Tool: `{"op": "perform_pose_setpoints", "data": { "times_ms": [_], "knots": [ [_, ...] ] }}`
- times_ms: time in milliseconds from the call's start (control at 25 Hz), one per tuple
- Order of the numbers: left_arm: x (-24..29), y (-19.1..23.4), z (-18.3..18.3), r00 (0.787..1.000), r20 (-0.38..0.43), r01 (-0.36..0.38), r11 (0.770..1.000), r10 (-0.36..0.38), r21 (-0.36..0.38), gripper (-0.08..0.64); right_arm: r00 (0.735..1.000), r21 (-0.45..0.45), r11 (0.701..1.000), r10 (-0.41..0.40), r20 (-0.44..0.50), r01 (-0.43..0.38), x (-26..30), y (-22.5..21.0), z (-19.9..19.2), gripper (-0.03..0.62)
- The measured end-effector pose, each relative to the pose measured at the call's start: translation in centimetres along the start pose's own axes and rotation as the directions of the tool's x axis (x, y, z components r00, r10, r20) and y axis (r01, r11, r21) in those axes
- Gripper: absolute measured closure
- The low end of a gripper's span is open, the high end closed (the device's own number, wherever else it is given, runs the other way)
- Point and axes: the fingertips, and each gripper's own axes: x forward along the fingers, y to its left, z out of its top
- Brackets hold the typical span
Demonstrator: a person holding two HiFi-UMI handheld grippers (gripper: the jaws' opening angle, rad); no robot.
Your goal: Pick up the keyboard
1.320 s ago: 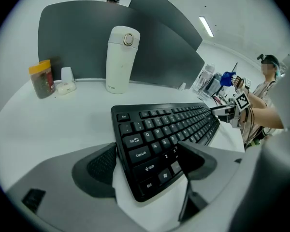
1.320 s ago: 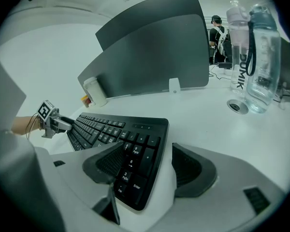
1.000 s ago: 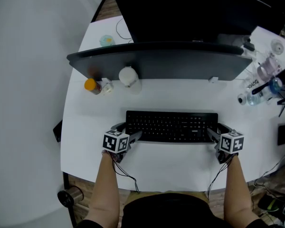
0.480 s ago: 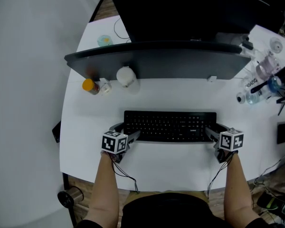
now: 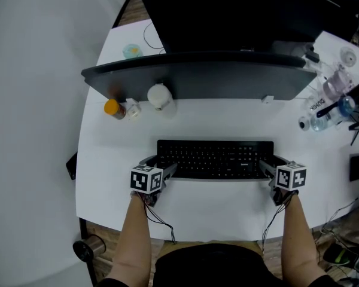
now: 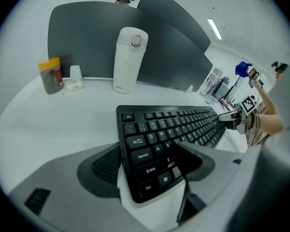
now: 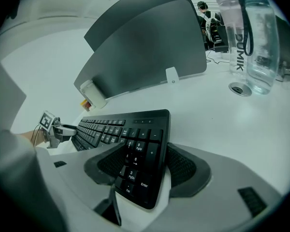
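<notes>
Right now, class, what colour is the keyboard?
The keyboard is black, clearest in the left gripper view.

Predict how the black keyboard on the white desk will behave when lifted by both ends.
The flat black plastic keyboard probably stays stiff, being a rigid-looking slab. Its thin profile suggests lightness. Lifted unevenly, its length may make it tilt.

White table [image 5: 107,160]: black keyboard [image 5: 215,158] near front edge. White flask [image 5: 159,95], orange-lidded jar [image 5: 113,107] back left; clear bottles [image 5: 323,115] at right edge.
</notes>
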Motion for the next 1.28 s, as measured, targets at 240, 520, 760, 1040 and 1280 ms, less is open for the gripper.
{"op": "perform_pose_setpoints", "data": {
  "times_ms": [240,520,760,1040,1280],
  "knots": [
    [-1.4,-0.2,0.2,0.998,0.004,-0.061,0.998,0.061,0.013,0.212,0.999,-0.015,0.999,-0.038,0.012,0.038,-0.6,0.7,0.6,0.311],
    [-3.6,-0.6,2.6,0.992,0.072,-0.107,0.994,0.105,0.029,0.221,0.991,-0.041,0.996,-0.077,0.108,0.082,-2.7,2.0,2.7,0.311],
    [-7.0,-1.8,5.4,0.978,0.169,-0.137,0.989,0.126,0.055,0.221,0.973,-0.085,0.991,-0.078,0.217,0.098,-6.0,3.7,5.9,0.311],
    [-12.2,-3.7,9.4,0.94,0.308,-0.177,0.981,0.143,0.085,0.221,0.939,-0.145,0.984,-0.048,0.34,0.103,-10.8,6.3,10.1,0.311],
    [-17.2,-5.6,12.4,0.895,0.424,-0.211,0.969,0.139,0.127,0.221,0.901,-0.178,0.978,-0.02,0.433,0.107,-15.2,8.6,12.7,0.311]
  ]
}}
